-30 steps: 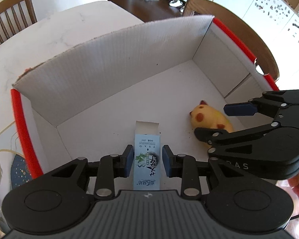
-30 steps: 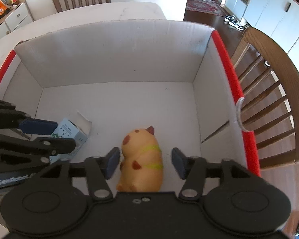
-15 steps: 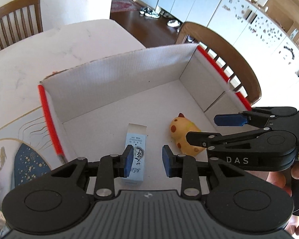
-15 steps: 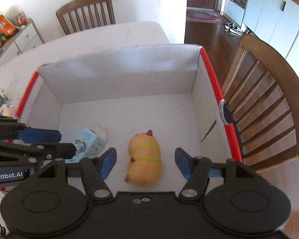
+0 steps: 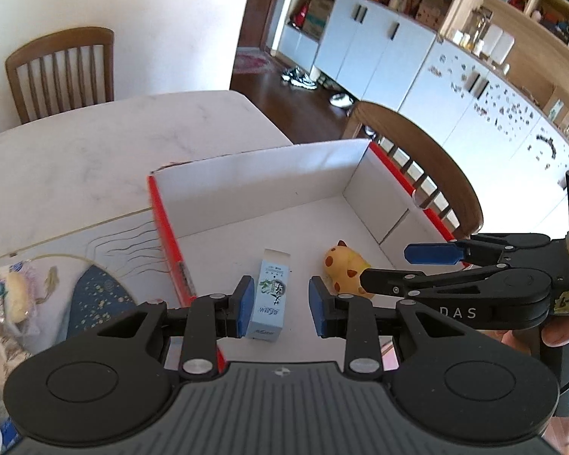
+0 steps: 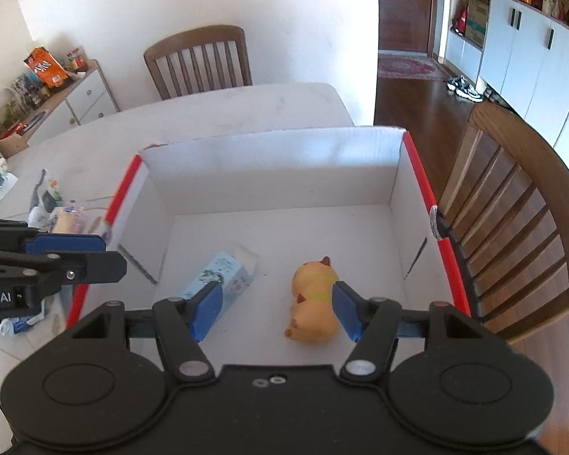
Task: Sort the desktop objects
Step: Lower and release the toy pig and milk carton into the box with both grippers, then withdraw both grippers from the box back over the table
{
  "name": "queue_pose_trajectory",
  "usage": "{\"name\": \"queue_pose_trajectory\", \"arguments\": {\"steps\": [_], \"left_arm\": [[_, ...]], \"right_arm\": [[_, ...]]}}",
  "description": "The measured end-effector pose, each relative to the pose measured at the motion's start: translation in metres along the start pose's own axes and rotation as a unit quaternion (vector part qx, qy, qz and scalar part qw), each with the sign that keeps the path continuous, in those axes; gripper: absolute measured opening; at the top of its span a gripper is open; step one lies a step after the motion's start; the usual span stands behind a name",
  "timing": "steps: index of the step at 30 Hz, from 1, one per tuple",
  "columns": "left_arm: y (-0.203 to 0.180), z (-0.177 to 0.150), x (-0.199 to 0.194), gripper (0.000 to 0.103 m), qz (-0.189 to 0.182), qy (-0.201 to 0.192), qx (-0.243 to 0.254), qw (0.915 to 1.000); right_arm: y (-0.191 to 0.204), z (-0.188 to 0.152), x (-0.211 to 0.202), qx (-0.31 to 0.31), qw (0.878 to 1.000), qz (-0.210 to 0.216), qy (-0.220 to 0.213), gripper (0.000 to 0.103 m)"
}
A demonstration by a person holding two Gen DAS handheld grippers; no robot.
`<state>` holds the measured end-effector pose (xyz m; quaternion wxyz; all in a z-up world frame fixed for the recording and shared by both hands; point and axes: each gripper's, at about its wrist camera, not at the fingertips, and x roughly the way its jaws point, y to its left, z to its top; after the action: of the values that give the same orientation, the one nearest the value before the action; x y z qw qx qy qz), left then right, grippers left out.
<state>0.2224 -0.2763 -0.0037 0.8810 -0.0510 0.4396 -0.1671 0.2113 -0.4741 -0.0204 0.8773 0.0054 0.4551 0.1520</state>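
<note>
Hovering above the near edge of the cardboard box [image 6: 269, 167], both grippers are empty with fingers spread. The left gripper [image 5: 280, 305] is hanging over the small blue-and-white carton [image 5: 271, 295], which is lying flat on the box floor, one end flap open. The right gripper [image 6: 277, 309] is hanging over the yellow squishy animal toy [image 6: 315, 303], which is lying on its side just beside the carton, not touching it.

The carton is looking light and thin-walled; it is likely crushing under a hard squeeze, so taking it across its long side faces at the middle, away from the loose flap, seems the safest hold. The toy is looking soft and rounded, probably light and a little springy; pinching across the thick middle of its body seems better than pinching its small ears or feet, where the fingers could be slipping off.

Farther left, outside the red-edged box wall, a plastic-wrapped snack [image 5: 13, 295] and other clutter are lying on the white table [image 5: 95, 144]; those soft, crinkly wrappers are likely deforming when gripped. Beyond, a wooden chair [image 6: 199, 60] is standing at the far end.
</note>
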Motion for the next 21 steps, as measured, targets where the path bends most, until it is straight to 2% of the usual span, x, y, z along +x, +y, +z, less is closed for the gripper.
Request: {"name": "queue_pose_trajectory", "arguments": {"steps": [12,21], "left_arm": [[0.017,-0.027,-0.045,0.030,0.001,-0.031,-0.002,0.9995],[0.062,-0.054,-0.073,0.030,0.012,-0.041,-0.027,0.9987]], "right_arm": [[0.039,-0.013,-0.034,-0.006,0.999,0.018,-0.045,0.062],[0.090,-0.027,-0.043,-0.019,0.997,0.030,-0.064,0.062]]}}
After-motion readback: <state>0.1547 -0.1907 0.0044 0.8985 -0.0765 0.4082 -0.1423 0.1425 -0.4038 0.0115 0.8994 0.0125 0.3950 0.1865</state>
